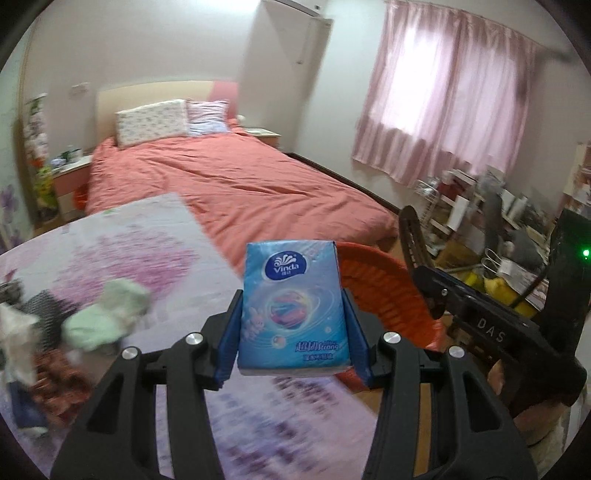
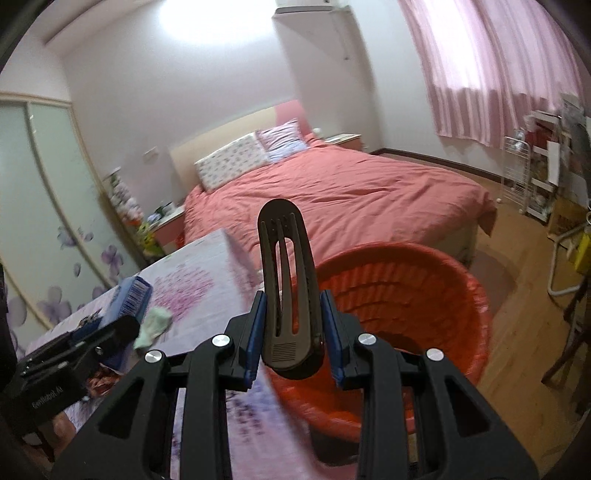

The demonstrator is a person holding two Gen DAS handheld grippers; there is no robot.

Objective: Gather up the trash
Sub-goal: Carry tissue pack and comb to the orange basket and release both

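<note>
orange basket [image 2: 402, 295] mouth open, unobstructed; table edge [image 2: 236, 266] just left; bed [image 2: 332, 192] close behind.

Lighting: soft daylight came through the sheer pink striped curtains [image 1: 447, 99], which glowed overexposed; in the right wrist view a white glare patch [image 2: 210, 22] bloomed on the ceiling. Shadows: faint. Blur: the purple floral tablecloth [image 1: 122, 251] smeared in the foreground, possibly from motion; the cluttered shelving [image 1: 461, 199] read soft. Distortion: strong fisheye curvature, dark vignette at every corner.
</note>
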